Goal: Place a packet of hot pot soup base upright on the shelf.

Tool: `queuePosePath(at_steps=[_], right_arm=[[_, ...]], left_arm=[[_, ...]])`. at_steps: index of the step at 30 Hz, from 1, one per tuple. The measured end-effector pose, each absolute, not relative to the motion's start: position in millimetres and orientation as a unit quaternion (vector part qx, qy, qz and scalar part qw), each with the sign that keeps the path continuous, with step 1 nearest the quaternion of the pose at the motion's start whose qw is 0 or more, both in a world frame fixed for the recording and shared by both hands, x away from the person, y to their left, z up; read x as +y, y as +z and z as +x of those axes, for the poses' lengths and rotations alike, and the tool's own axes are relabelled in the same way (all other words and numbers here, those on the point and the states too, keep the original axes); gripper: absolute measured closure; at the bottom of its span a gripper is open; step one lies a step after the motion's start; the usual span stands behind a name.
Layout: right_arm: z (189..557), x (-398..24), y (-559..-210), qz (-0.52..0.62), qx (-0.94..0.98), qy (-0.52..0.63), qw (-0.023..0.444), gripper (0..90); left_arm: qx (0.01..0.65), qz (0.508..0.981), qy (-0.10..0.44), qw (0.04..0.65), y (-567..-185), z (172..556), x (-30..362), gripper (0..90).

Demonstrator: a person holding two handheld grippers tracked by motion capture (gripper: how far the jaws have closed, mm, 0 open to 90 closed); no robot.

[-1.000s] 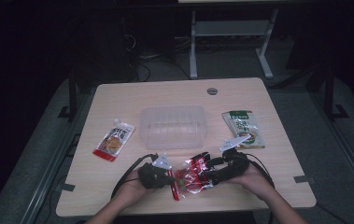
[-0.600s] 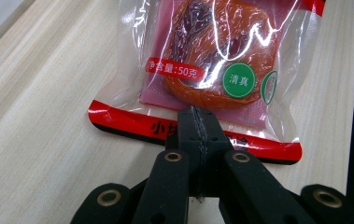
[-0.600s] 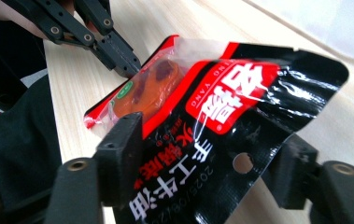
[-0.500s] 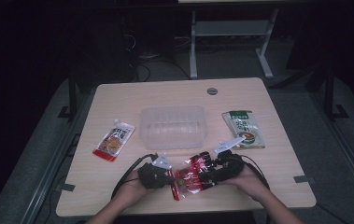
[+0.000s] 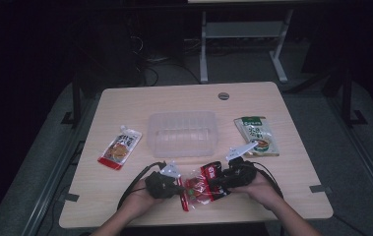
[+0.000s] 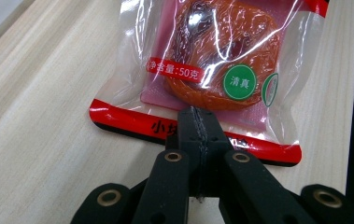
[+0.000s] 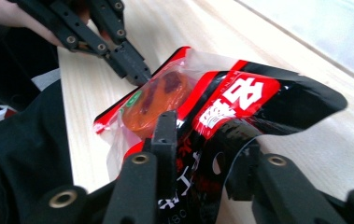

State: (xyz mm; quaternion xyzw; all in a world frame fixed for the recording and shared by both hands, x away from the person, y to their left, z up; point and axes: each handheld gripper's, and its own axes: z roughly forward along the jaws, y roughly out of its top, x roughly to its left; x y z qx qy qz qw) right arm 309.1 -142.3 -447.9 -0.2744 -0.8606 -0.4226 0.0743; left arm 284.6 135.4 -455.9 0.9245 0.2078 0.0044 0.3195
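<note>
Left gripper (image 6: 198,126) first: its two black jaws are pressed flat together, pinching the red sealed edge of the snack packet (image 6: 212,70), and the clear window just beyond shows an orange-brown piece inside with a round green sticker. In the high view that gripper (image 5: 176,186) sits at the packet's (image 5: 201,187) left end, the person's left hand (image 5: 139,199) wrapped around it.

Over to the right gripper (image 7: 202,144): its jaws have just been closing, and the packet's (image 7: 221,112) crumpled black-and-red end sits right between them; one jaw lies against the wrapper, the other is tucked behind a fold, so whether both pads press on it I cannot tell. In that same view the left gripper (image 7: 135,70) bites the packet's far edge. From above, the right gripper (image 5: 223,179) is at the packet's right end, with the right hand (image 5: 260,187) behind it.

The packet itself lies near the front edge of the wooden table (image 5: 125,103), stretched between the two grippers. Just behind it stands a clear plastic box (image 5: 181,133). To the left of the box lies an orange packet (image 5: 120,147), to the right a green packet (image 5: 258,135), both well apart from the grippers.
</note>
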Motion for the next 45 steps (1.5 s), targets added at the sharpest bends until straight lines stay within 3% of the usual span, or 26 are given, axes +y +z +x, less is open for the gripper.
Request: queuePosePath(at_steps=[12,26,41,45], right_arm=[[308.0,-137.8,-448.1,-0.263,-0.868,-0.416,0.068,87.8],[307.2,-142.9,-437.1,-0.234,-0.839,-0.478,0.113,90.0],[303.9,-143.3,-421.9,-0.217,-0.825,-0.509,0.118,90.0],[304.0,-145.2,-415.3,-0.217,-0.819,-0.519,0.111,90.0]], left_arm=[[0.208,0.924,0.003,0.32,-456.0,284.4,135.4,89.8],[0.207,0.924,-0.003,0.322,-456.2,285.3,136.6,89.8],[0.207,0.915,-0.003,0.346,-451.1,286.1,142.3,89.6],[0.209,0.914,-0.002,0.348,-449.9,286.2,146.9,83.7]])
